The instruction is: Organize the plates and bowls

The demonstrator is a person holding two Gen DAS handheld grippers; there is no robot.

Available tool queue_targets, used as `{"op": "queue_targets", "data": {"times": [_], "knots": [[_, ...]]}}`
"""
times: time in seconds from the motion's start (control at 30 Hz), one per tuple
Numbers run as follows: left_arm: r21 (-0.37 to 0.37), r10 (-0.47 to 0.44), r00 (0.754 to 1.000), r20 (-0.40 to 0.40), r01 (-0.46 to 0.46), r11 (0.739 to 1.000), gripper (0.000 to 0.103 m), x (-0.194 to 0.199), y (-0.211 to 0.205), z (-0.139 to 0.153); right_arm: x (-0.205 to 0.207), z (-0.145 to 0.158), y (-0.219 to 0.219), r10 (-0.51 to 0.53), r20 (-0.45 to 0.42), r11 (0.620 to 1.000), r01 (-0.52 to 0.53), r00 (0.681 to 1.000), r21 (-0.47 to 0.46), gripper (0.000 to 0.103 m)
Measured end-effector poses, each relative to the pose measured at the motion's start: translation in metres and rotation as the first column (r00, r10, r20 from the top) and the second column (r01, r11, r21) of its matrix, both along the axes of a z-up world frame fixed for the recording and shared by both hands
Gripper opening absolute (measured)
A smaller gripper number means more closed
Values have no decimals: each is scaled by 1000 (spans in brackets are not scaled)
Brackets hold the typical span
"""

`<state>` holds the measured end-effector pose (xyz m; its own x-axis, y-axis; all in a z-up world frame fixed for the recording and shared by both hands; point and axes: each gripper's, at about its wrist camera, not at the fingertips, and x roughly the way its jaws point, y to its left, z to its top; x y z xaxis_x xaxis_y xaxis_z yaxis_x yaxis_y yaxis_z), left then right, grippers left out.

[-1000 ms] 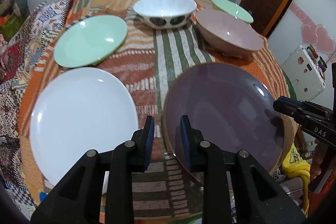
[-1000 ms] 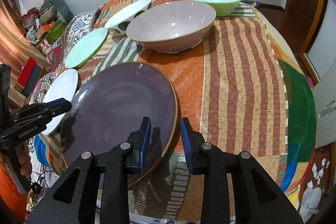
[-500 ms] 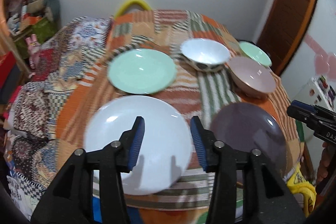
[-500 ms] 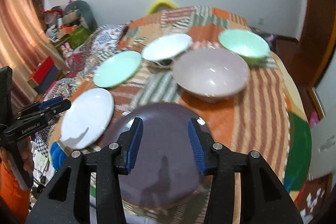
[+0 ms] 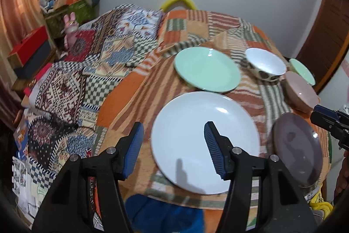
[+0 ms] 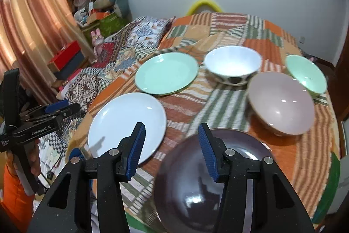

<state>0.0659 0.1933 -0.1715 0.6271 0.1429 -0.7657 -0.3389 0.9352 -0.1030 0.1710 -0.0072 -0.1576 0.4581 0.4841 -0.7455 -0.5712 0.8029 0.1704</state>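
The left gripper (image 5: 173,146) is held with its jaws spread wide and nothing between them; no contact with any dish is seen. It is positioned above the near-left edge of the white plate (image 5: 205,138). The right gripper (image 6: 170,149) is likewise spread wide and empty, raised above the gap between the white plate (image 6: 127,127) and the purple plate (image 6: 218,182).

The purple plate is located at the near table edge. The patchwork cloth (image 6: 229,27) is left uncovered along the far side.

The green plate (image 6: 166,73), white patterned bowl (image 6: 233,64), pink bowl (image 6: 281,102) and green bowl (image 6: 306,73) are laid singly; each is seen without contents.
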Motion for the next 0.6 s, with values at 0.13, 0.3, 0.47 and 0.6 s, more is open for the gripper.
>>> {"op": "queue_targets", "data": {"times": [0.13, 0.3, 0.47, 0.6], "knots": [[-26, 13, 999, -30, -14, 1000, 57, -1, 12, -17, 7, -16, 18, 23, -37, 999, -24, 999, -26, 47], [-71, 21, 998, -65, -26, 997, 57, 1, 26, -39, 16, -32, 36, 30, -82, 998, -35, 996, -56, 47], [-113, 11, 995, -100, -22, 993, 57, 7, 35, -58, 24, -48, 52, 44, -121, 995, -55, 992, -89, 47], [-132, 2, 994, -110, -17, 991, 57, 12, 37, -69, 31, -61, 60, 44, -157, 992, -62, 987, -113, 47]]}}
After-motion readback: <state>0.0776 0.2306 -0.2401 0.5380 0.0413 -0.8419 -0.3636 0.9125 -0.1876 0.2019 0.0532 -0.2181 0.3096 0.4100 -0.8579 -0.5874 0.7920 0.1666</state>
